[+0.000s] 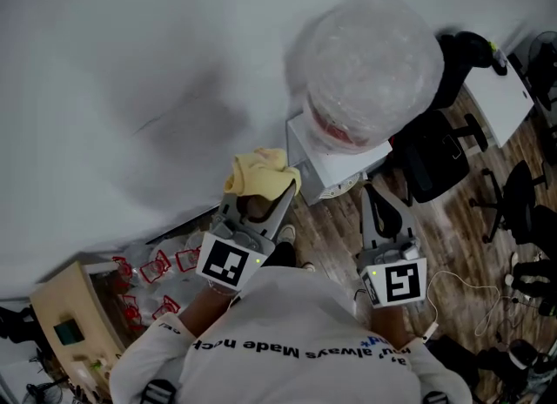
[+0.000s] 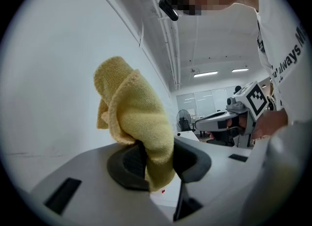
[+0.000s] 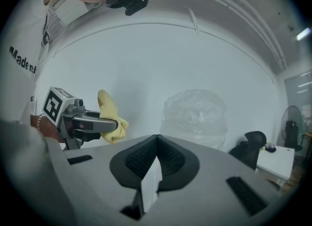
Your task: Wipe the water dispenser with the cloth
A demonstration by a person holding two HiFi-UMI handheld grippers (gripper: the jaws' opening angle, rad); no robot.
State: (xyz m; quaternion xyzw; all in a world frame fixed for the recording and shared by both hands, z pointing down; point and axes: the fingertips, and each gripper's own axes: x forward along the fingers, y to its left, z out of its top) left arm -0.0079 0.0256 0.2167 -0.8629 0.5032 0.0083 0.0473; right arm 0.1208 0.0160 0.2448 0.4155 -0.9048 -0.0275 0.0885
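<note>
A yellow cloth is bunched at the tip of my left gripper, which is shut on it; in the left gripper view the cloth is pinched between the dark pads. The white water dispenser stands against the wall just right of the cloth, with a plastic-wrapped water bottle on top. My right gripper hangs in front of the dispenser, shut with nothing between its pads. In the right gripper view the bottle lies ahead and the left gripper with the cloth is at the left.
A white wall fills the left and top. Black office chairs and a white desk stand to the right on a wood floor. Small red baskets and a beige box sit lower left. A cable lies on the floor.
</note>
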